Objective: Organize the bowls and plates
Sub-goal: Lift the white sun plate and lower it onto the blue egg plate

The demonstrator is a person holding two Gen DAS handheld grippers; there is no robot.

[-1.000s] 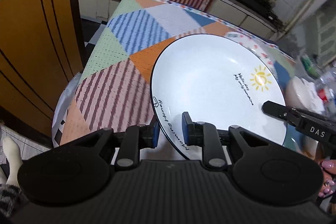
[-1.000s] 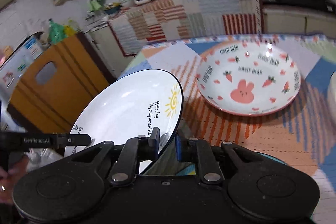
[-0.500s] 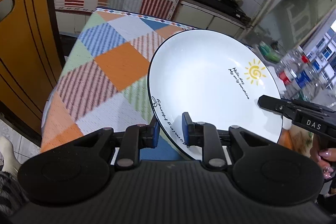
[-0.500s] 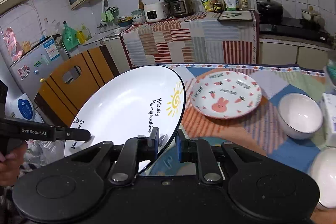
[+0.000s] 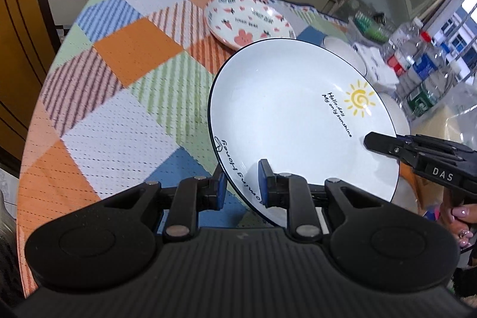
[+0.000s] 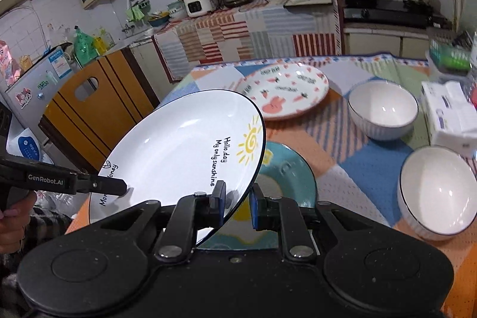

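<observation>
Carrying the sun-print plate [image 5: 298, 115], both the left gripper [image 5: 242, 184] and right gripper [image 6: 237, 206] clamp its rim; next, probably lowering it onto the teal plate [image 6: 286, 178].

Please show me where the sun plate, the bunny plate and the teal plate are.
sun plate [image 6: 179, 145]: right wrist view, white centre.
bunny plate [image 6: 286, 88]: right wrist view, patterned middle.
teal plate [image 6: 286, 178]: right wrist view, visible teal surface.

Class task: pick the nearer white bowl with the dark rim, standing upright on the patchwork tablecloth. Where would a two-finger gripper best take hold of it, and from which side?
Grip the nearer white bowl by its thin rim, probably on the near edge, coming from above with one finger inside the wall and one outside. It stands upright with its mouth open and nothing inside, and its round body looks too wide to span.
</observation>
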